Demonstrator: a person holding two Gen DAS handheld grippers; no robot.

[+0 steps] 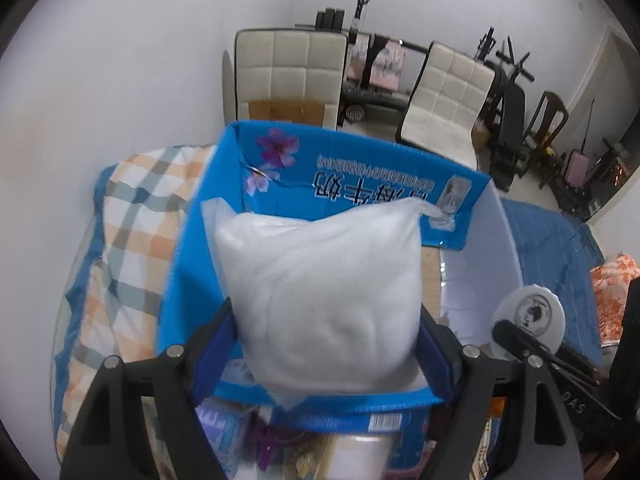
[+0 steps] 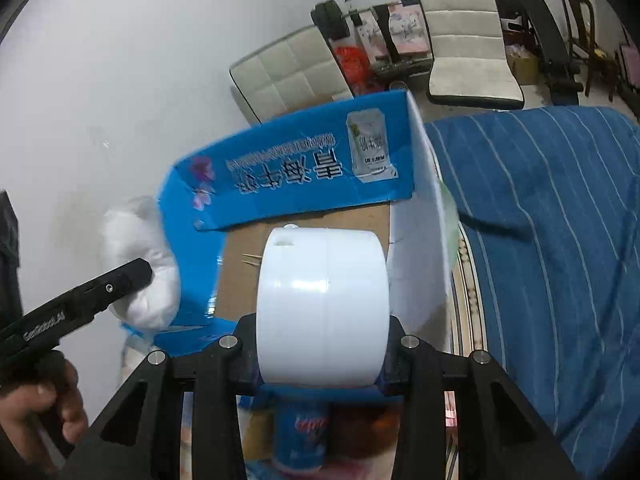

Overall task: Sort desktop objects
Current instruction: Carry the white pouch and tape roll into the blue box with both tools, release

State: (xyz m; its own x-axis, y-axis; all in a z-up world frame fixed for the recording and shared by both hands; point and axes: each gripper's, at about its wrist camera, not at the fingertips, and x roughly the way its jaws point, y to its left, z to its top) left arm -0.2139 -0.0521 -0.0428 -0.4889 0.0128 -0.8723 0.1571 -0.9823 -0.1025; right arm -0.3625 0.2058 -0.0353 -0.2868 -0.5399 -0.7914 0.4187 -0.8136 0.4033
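Observation:
A puffy white bag [image 1: 324,300] fills the left wrist view, and my left gripper [image 1: 326,354] is shut on its lower part, holding it above the open blue carton [image 1: 360,168]. The same white bag [image 2: 140,264] shows at the left of the right wrist view, beside the carton's blue flap [image 2: 304,160]. My right gripper [image 2: 322,354] is shut on a white round jar [image 2: 322,304], held on its side over the carton's brown cardboard floor [image 2: 240,268]. That jar's round end [image 1: 530,314] appears at the right of the left wrist view.
Small packets and a blue can [image 2: 300,440] lie below the grippers. A blue striped cover [image 2: 552,240] spreads to the right, a checked cloth [image 1: 128,240] to the left. Two cream chairs [image 1: 288,76] and exercise gear [image 1: 512,92] stand behind. A hand [image 2: 36,412] holds the left tool.

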